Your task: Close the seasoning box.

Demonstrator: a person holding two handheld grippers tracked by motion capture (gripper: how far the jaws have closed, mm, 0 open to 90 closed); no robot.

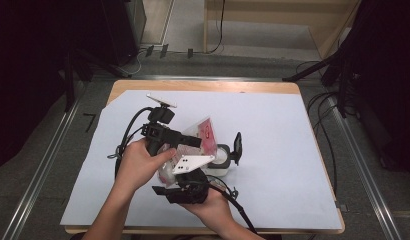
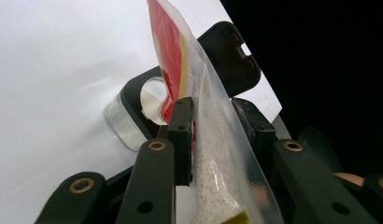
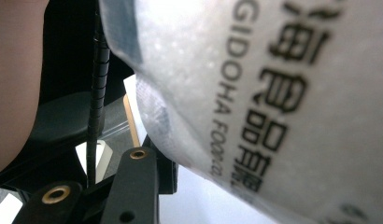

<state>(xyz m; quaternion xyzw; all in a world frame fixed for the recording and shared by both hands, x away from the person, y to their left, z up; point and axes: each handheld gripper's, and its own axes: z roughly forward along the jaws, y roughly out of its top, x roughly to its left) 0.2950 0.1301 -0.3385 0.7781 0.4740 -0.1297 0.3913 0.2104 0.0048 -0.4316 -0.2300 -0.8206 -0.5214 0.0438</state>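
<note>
— What is lying around you, biggest first?

— The white sheet (image 1: pixel 273 150) is covering nearly the whole wooden table (image 1: pixel 203 86), leaving bare wood showing only along the far edge. Most of the sheet to my right and toward the far side is lying open, so there is plenty of room for moving there. Grey floor and metal rails are running along both sides, and dark stands are crowding the corners.

— And the thing you are working on?

— I am holding a clear plastic bag (image 1: pixel 193 145) with a red label, partly filled with white grains, above the middle of the sheet. Its red end is hanging over a small clear jar (image 1: pixel 222 156) whose black lid (image 1: pixel 237 145) is standing flipped up.

— How are your tongs standing?

— My left gripper (image 2: pixel 213 121) is pinching the bag's film between its pads, jaws partway closed. My right gripper (image 1: pixel 185 187) is sitting at the bag's near end; the printed film is pressing right against its camera, so I cannot tell whether those jaws are gripping it.
</note>
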